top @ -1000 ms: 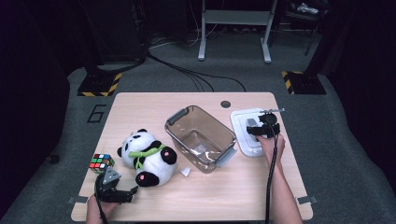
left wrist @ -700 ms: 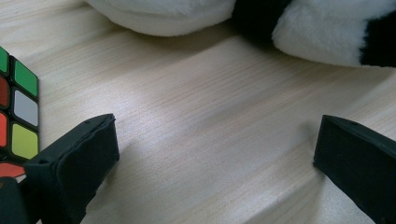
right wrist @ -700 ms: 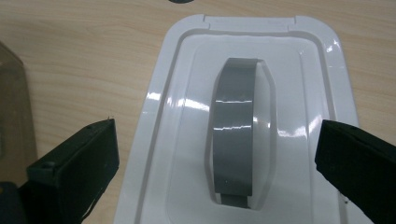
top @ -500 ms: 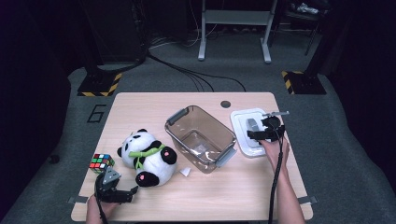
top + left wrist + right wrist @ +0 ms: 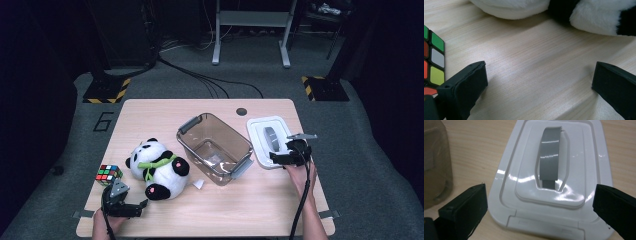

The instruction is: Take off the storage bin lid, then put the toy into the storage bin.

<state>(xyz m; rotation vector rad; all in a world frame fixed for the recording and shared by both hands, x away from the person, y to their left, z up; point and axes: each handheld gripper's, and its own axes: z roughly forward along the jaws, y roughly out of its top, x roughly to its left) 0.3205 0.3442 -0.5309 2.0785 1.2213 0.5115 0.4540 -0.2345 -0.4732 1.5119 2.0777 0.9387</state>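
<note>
Overhead, the right claw (image 5: 280,156) hovers at the white lid's (image 5: 265,137) near edge, right of the clear bin (image 5: 214,148); its jaws have just been opening. Close-up, the lid (image 5: 554,177) lies flat between wide, empty jaws. The left claw (image 5: 539,82), also wide, rests by the cube (image 5: 434,60).
</note>
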